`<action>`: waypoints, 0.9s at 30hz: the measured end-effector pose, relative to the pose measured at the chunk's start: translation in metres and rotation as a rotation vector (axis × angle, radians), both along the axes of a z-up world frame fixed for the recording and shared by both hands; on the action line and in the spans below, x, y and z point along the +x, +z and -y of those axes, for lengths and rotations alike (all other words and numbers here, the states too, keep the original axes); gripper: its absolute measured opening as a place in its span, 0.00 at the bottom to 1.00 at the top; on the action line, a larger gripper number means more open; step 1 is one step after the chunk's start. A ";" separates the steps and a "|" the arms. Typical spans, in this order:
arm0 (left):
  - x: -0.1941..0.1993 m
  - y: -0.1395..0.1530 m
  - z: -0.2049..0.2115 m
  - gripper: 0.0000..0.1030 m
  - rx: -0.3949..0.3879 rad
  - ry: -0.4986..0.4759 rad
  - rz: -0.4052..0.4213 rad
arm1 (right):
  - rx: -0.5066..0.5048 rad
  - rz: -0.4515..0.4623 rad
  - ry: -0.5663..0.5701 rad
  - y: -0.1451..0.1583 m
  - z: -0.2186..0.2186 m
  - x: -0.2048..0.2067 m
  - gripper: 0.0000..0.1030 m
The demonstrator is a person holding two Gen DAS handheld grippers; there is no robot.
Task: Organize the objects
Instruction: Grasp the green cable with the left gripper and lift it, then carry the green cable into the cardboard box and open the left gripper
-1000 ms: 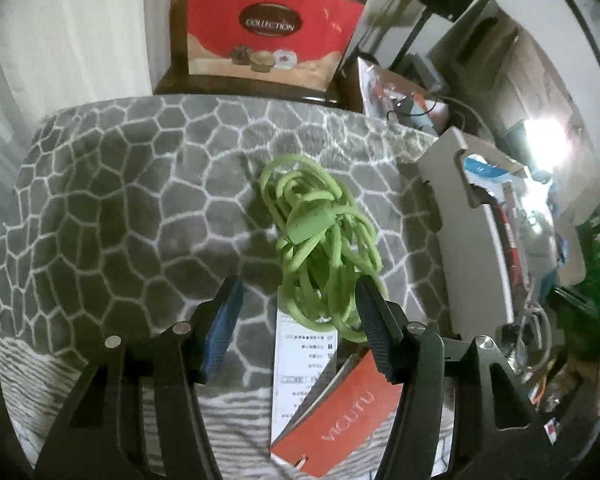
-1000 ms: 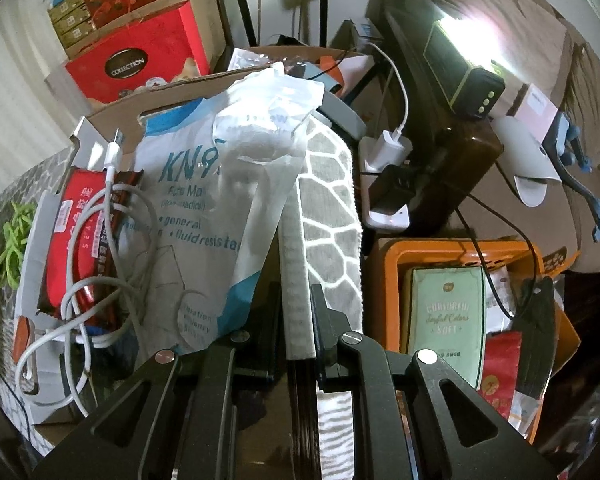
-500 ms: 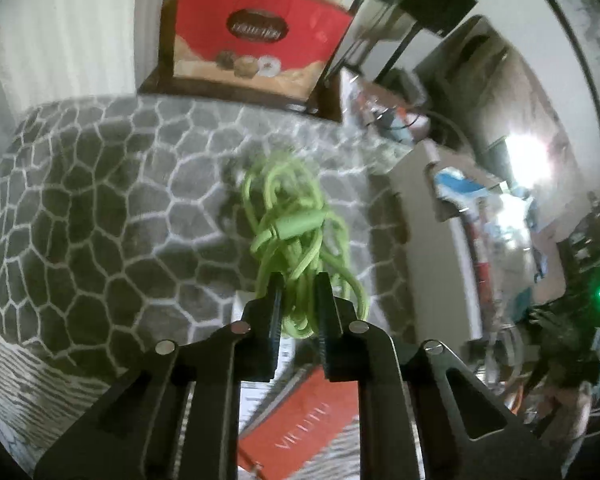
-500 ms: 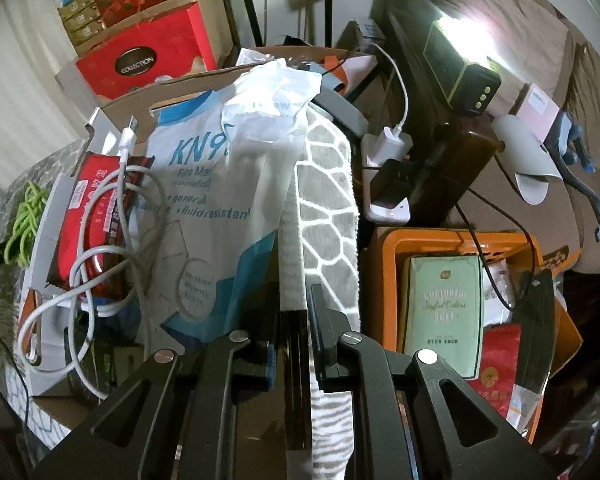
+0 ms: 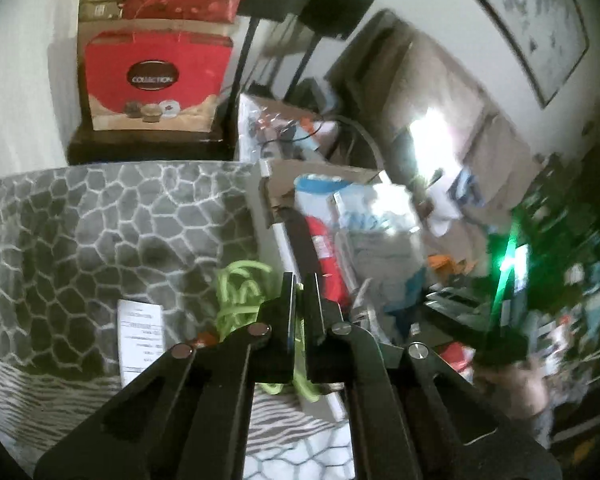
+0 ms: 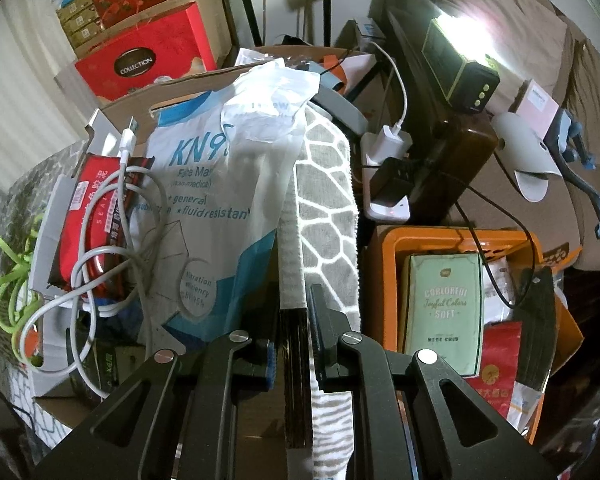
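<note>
Green cord [image 5: 240,292] pinched in the left gripper [image 5: 299,280], dangling beneath.

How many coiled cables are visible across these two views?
2. A green cable, pinched in the left hand-held gripper, hangs beside the cardboard box. A white USB cable lies looped inside that box on a red packet. Others may be buried under clutter.

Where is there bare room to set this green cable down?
Free: the grey patterned cloth left of the green cable, up to the paper slip below. Crowded: the cardboard box holds the KN95 bag, white cable and red packet; the orange bin looks full.
</note>
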State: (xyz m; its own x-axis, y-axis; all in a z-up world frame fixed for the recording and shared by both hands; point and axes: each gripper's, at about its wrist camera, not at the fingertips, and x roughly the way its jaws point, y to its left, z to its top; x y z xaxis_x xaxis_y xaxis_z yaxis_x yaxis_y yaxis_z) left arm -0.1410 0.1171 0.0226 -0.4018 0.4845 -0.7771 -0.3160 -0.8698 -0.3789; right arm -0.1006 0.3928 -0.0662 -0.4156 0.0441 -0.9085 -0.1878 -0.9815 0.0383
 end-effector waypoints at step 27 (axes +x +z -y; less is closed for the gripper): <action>-0.001 -0.052 0.029 0.10 0.061 0.087 0.105 | 0.007 -0.004 0.005 0.001 -0.001 0.000 0.12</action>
State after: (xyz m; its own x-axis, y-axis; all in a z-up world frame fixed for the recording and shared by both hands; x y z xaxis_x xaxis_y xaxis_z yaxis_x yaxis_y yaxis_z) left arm -0.1416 0.0882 -0.0297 -0.3624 0.4990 -0.7872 -0.1958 -0.8665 -0.4591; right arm -0.1004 0.3938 -0.0652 -0.4192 0.0489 -0.9066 -0.1830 -0.9826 0.0316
